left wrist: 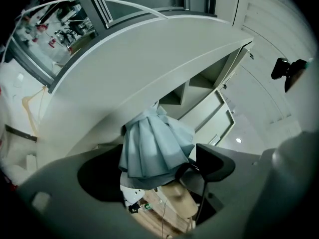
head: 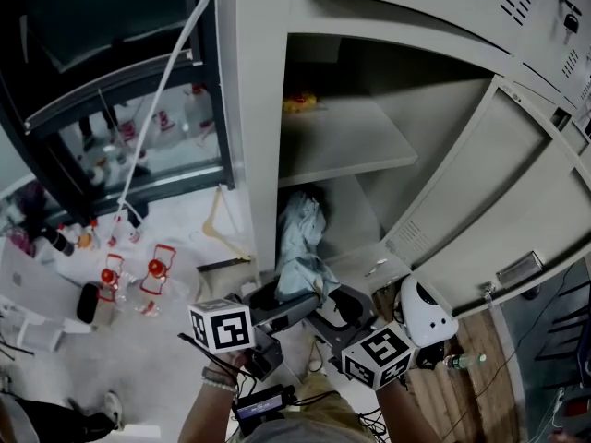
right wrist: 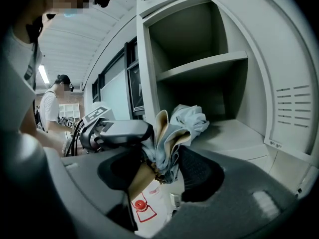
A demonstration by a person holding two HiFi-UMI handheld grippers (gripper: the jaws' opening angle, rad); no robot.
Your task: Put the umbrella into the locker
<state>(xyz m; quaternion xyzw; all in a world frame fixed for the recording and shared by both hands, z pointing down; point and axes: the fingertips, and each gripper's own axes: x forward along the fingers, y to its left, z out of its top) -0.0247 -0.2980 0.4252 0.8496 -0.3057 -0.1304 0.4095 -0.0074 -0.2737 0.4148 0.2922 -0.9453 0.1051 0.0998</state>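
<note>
A pale blue folded umbrella points toward twelve o'clock into the lower compartment of the open grey locker, beneath its shelf. The right gripper, at five o'clock from the umbrella, clamps the umbrella's near end in its partly closed jaws. The left gripper, at seven o'clock, has its jaws spread wide around the fabric without squeezing it.

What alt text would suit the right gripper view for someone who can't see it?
The right gripper is closed on a folded pale blue umbrella, holding it in front of an open grey locker, below its shelf. The left gripper sits close beside the umbrella on the left, and a person stands in the background.
</note>
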